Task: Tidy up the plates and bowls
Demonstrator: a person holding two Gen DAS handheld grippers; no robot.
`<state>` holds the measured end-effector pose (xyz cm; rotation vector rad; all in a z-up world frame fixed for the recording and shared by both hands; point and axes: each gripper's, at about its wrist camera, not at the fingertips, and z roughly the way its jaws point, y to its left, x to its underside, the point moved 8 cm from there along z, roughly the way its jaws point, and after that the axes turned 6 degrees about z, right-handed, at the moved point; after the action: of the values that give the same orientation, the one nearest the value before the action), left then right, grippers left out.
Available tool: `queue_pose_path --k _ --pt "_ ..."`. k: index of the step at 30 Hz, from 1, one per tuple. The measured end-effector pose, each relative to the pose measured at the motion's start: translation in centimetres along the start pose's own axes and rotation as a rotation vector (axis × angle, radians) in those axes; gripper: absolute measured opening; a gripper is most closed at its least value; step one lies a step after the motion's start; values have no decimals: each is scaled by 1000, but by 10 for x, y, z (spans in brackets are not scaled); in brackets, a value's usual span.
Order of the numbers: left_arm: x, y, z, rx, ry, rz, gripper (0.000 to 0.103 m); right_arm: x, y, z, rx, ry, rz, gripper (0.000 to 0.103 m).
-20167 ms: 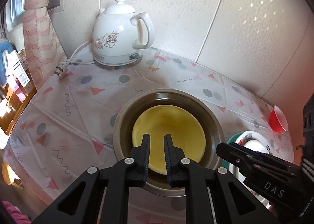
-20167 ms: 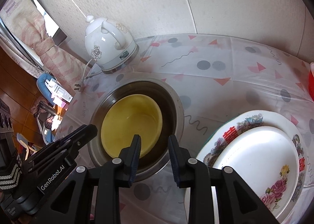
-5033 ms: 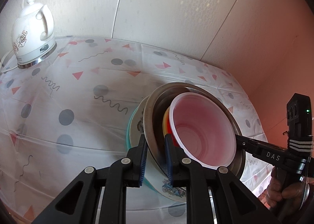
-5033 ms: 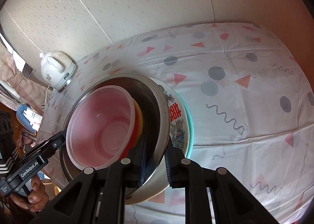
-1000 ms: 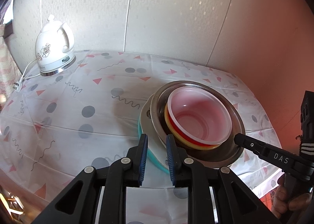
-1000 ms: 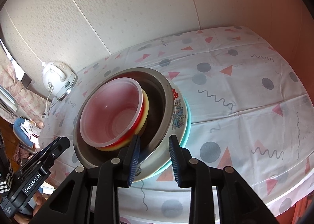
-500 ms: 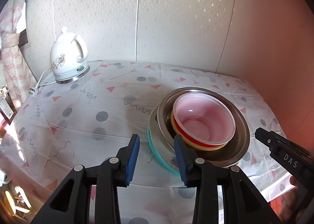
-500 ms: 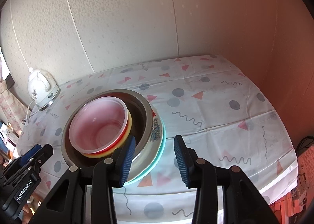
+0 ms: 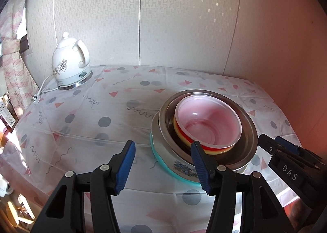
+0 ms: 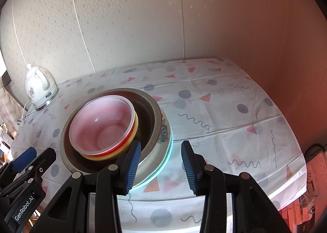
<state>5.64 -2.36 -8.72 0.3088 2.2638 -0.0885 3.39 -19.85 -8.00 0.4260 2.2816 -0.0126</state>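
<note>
Nested stack sits between the two grippers, both spread wide and holding nothing.

The translucent pink bowl (image 9: 208,124) rests in a red and a yellow bowl, inside the steel basin (image 9: 206,128), on floral plates (image 9: 179,168) and a teal plate (image 10: 166,158) on the tablecloth (image 9: 92,122). In the left view the stack lies right of centre, its rim behind the left gripper (image 9: 163,164); in the right view, left of the right gripper (image 10: 161,163). Neither touches it. The kettle (image 9: 69,67) stands upper left.

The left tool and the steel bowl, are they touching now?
Apart. In the right wrist view the left tool sits open beside the steel bowl, with tablecloth showing between them.
</note>
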Motion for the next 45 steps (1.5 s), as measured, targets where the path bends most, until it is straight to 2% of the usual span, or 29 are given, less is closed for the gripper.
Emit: queue_pose_path --k 5,18,45 --pt "-1 -2 0 1 -4 8 65 1 3 3 -11 14 -7 42" --pt "0 -2 0 1 -3 5 71 3 5 5 -21 22 -11 42" --pt "-3 -3 -3 6 -16 16 76 2 7 4 -32 18 -10 42"
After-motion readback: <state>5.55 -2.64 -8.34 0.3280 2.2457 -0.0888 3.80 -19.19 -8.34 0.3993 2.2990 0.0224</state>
